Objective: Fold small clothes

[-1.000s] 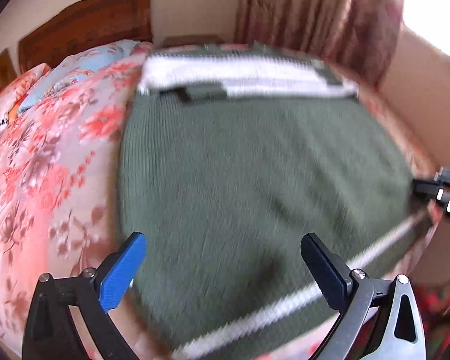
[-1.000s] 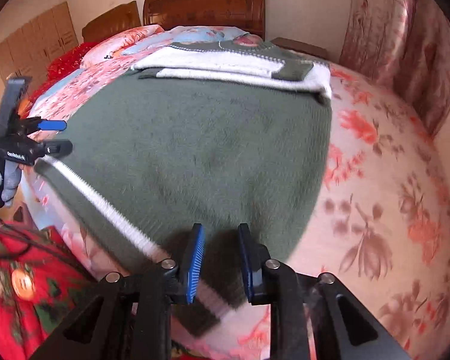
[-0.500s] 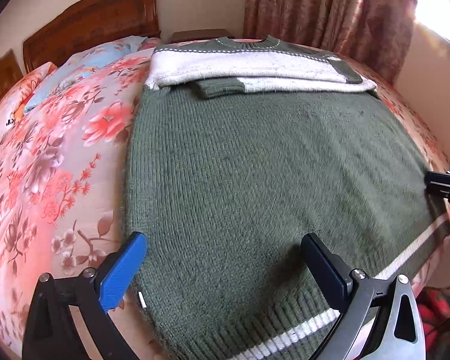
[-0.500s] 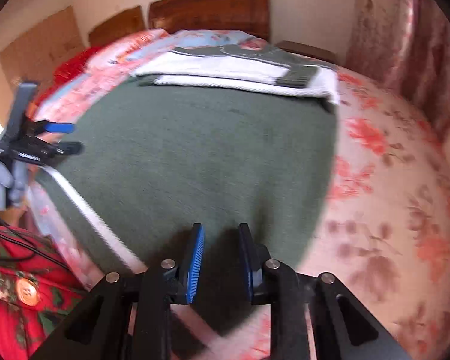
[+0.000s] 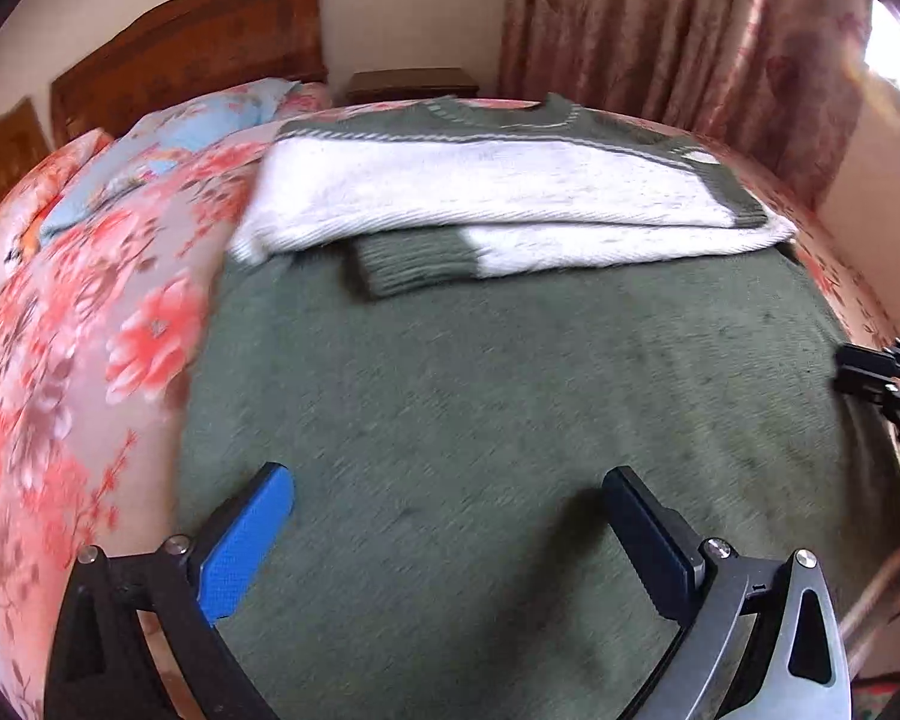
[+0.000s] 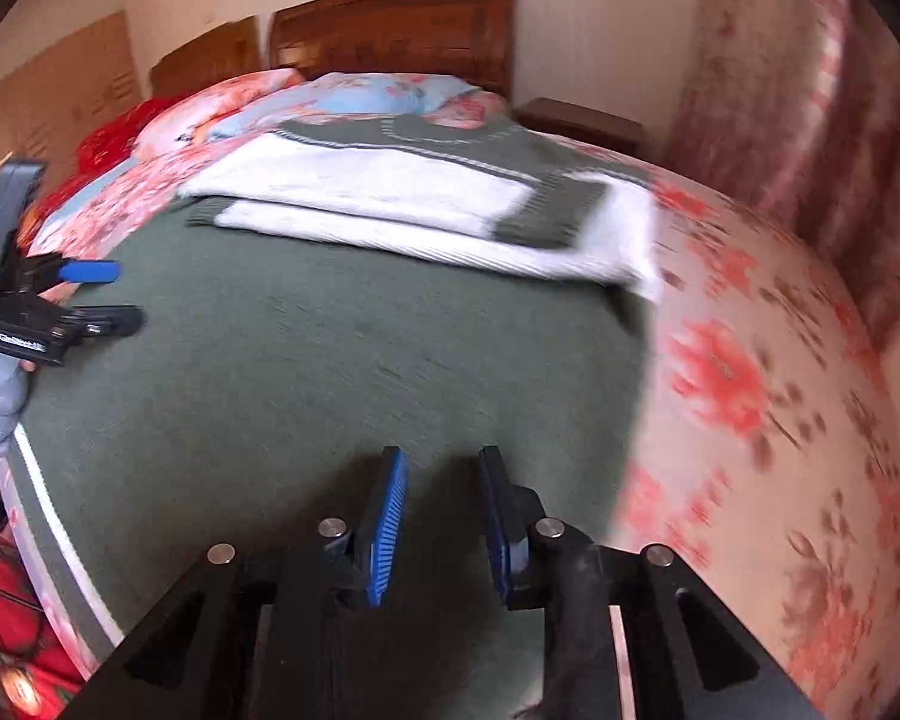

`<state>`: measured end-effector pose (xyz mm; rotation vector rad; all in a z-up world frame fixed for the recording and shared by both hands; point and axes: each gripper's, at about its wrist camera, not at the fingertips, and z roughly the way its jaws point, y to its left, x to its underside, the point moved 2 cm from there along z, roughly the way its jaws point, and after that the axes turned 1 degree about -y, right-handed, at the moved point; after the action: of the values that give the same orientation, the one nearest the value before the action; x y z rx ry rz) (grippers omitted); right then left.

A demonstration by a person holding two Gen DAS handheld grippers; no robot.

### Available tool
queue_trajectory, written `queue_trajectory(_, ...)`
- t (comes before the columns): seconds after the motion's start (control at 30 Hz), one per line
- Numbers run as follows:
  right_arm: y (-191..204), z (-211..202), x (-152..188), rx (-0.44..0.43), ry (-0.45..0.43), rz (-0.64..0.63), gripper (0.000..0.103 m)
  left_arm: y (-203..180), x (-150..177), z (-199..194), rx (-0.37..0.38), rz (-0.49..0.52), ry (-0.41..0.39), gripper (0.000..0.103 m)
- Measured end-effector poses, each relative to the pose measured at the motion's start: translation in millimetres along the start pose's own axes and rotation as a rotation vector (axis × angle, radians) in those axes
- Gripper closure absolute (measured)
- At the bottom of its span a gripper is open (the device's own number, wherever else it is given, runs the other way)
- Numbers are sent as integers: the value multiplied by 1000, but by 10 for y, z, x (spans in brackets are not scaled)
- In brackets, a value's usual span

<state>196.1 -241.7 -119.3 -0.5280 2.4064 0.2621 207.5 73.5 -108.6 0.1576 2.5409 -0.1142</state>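
Bed with floral sheet, wooden headboard at far end. Green sweater spread flat across it, white-striped hem at near edge. White sleeves folded across its chest. Pillows by headboard.

- You've got one dark green knitted sweater spread flat on the floral bed, body smoothed out and filling most of both views.
- Its white sleeves with green ribbed cuffs are folded across the chest, stacked one over the other, just below the neckline.
- The round green collar with thin white trim sits at the far end, toward the headboard.
- The hem with its white stripe hangs at the near edge.
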Motion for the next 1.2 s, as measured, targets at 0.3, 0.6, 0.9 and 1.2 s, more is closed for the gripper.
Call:
queue_trajectory(0.3, -41, -51, -178, 18, -21, 16, 79, 146, -297, 37, -31, -37, -33, 0)
queue_trajectory(0.6, 39, 402, -492, 8, -12, -19, 78, 275, -303, 193, -44, -71, -18, 0)
queue_trajectory(0.9, -261, 345, -431, 84, -22, 143, 78, 249, -307, 208, -52, -64, -19, 0)
queue_trajectory(1.2, 15, 483, -462, 85, -5, 57, 76, 248, -306, 207, -54, -64, -19, 0)
